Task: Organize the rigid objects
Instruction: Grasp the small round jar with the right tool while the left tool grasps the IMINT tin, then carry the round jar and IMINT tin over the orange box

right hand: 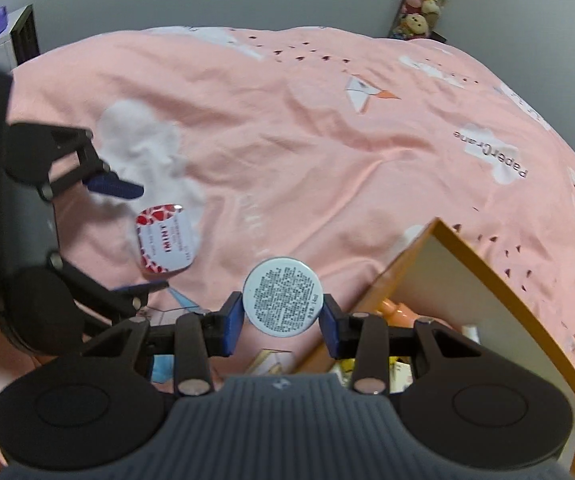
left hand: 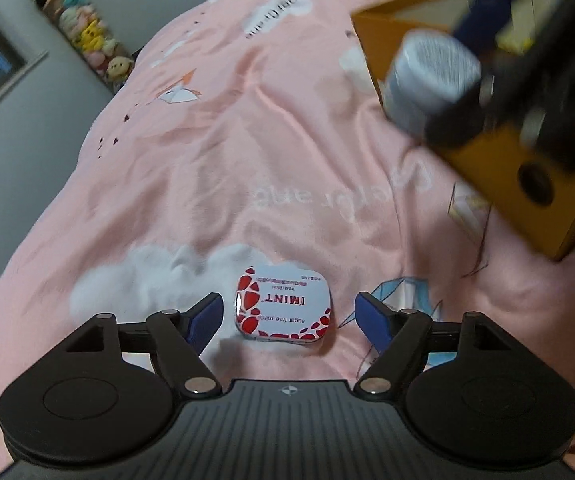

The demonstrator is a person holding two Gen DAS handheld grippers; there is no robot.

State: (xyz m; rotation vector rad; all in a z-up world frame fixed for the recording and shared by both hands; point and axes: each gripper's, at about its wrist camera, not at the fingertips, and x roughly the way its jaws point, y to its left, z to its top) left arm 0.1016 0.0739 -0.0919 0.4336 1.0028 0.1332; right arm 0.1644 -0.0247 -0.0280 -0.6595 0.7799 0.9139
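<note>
L gripper (left hand: 289,314) jaws wide apart either side of mint tin (left hand: 282,306) on pink bedspread (left hand: 247,160), not gripping; R gripper (right hand: 281,314) clamps round white jar (right hand: 282,297) beside orange box (right hand: 499,276).

Open bedspread (left hand: 247,140) lies beyond the mint tin (left hand: 282,307); the yellow box (left hand: 527,184) blocks the right.

One mint tin (left hand: 282,305) lies on the pink bedsheet (left hand: 223,152) at lower centre of the left wrist view, and one round white jar (right hand: 282,296) shows at centre of the right wrist view. One orange box (right hand: 483,280) stands open at lower right there. Two tongs are in view: the left tongs (left hand: 289,314) and the right tongs (right hand: 283,322).
</note>
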